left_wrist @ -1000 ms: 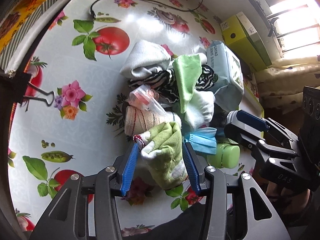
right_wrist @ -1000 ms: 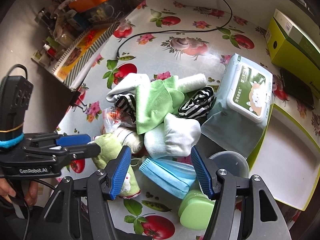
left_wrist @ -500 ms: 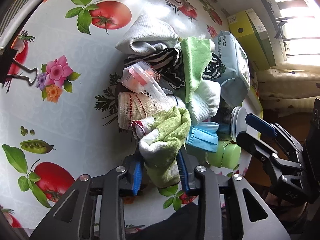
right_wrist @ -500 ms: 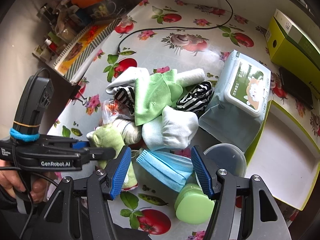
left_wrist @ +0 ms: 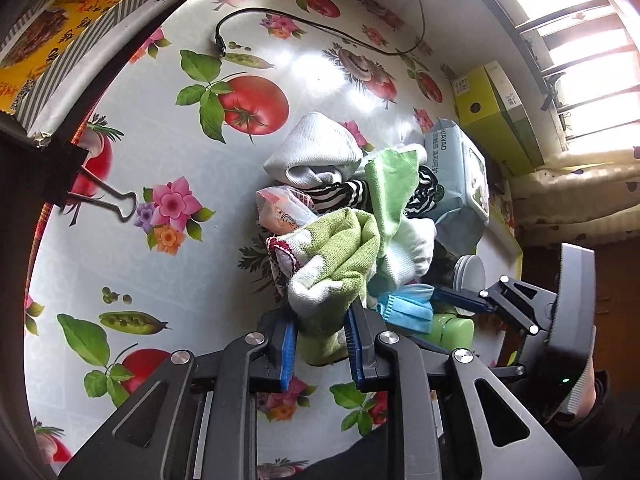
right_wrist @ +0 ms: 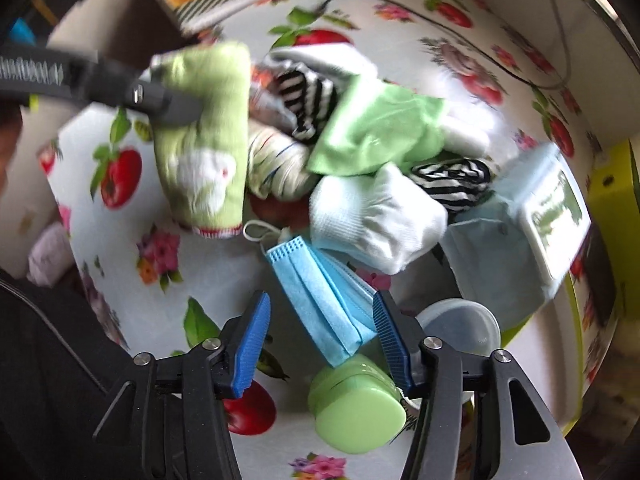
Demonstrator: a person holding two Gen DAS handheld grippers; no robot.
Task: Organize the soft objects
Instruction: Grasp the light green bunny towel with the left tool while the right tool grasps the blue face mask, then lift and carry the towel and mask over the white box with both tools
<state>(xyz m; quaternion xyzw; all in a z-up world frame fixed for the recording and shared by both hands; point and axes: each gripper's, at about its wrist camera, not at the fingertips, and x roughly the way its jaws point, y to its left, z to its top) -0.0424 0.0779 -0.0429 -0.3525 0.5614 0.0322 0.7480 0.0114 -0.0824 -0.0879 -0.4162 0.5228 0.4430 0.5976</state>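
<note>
Left wrist view: left tongs [left_wrist: 322,344] closing, blue pads pressed on both sides of a green and white towel [left_wrist: 336,256], its bunched upper end above the pile, its lower end pinched between the pads.
Left tongs from the right wrist view: dark finger [right_wrist: 160,100] laid across the same towel [right_wrist: 200,136], blurred.
Right tongs: [right_wrist: 320,340] pointing down at the counter [right_wrist: 224,264], about half open and closing, blue face mask [right_wrist: 320,284] between the pads, touching the right-hand pad; no contact visible at the left-hand pad.
Face mask in the left wrist view: [left_wrist: 404,306] at the near right edge of the pile, right tongs [left_wrist: 460,300] just beside it.
Pile of soft things: middle of the flowered counter [left_wrist: 180,160]; white sock [left_wrist: 316,152] at the far side, striped black and white cloth [left_wrist: 344,194] beneath it, light green cloth [left_wrist: 390,188] draped over the top, white knitted cloth [right_wrist: 376,220] near the mask.
Wet-wipes pack: [right_wrist: 540,216] touching the right side of the pile.
Green jar: [right_wrist: 356,408] on the counter, low between the right tongs, under the end of the mask.
Clear round lid: [right_wrist: 464,328] just right of the jar.
Yellow-green box: [left_wrist: 496,116] at the far right, apart from the pile.
Black cable: [left_wrist: 300,24] running across the far part of the counter.
Binder clip: [left_wrist: 104,200] at the left edge of the counter.
</note>
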